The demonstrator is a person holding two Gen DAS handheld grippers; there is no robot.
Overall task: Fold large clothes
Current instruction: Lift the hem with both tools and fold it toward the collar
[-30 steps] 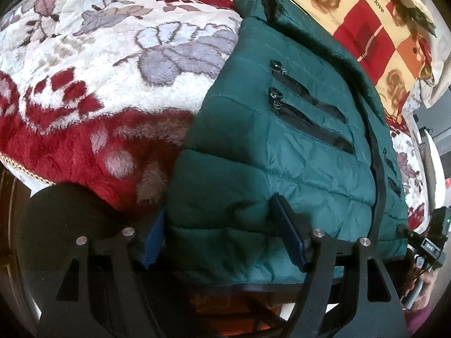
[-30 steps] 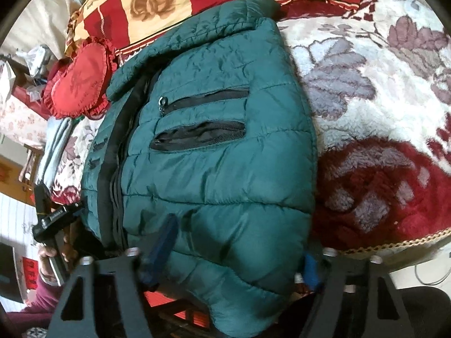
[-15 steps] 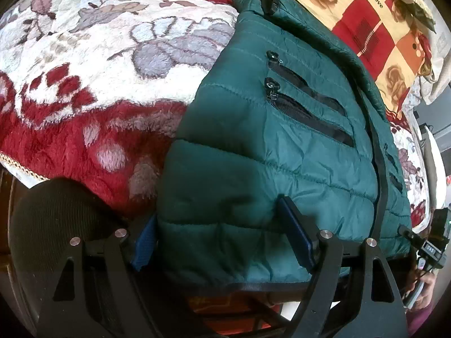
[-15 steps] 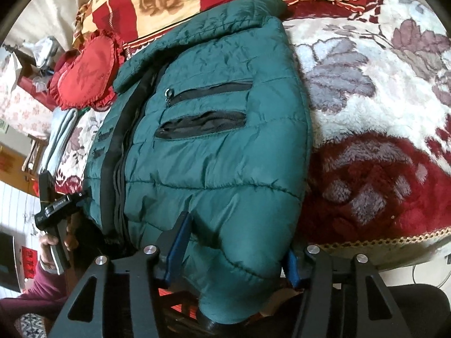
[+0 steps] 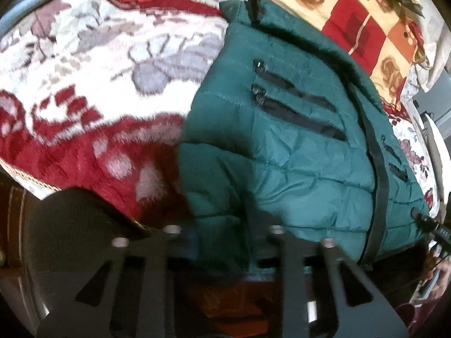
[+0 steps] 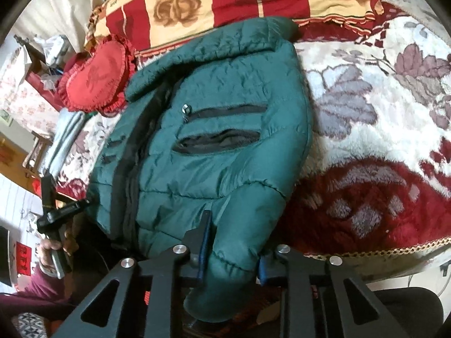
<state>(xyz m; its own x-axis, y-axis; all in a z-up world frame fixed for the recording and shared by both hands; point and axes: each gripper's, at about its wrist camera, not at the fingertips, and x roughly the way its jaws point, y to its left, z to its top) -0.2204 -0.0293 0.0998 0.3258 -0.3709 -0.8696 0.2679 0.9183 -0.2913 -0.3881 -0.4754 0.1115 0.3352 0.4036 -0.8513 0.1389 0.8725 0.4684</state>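
A dark green puffer jacket [image 5: 296, 146] lies on a bed, front up, with black zip pockets and a black centre zip. My left gripper [image 5: 222, 242] is closed on its bottom hem at one corner; the view is blurred. In the right wrist view the jacket [image 6: 220, 140] has its collar far from me. My right gripper [image 6: 234, 250] is closed on a bunched fold of the hem at the other bottom corner, lifted slightly off the bed edge.
A fluffy red, white and grey floral blanket [image 5: 98, 98] covers the bed. A red heart cushion [image 6: 95, 76] and a red-and-yellow rose quilt [image 6: 225, 0] lie beyond the collar. The other hand-held gripper [image 6: 53, 214] shows at the left edge.
Both grippers have closed in on the jacket's bottom hem and pinched it. The right corner is bunched and raised. The left view shifted and blurred with motion.
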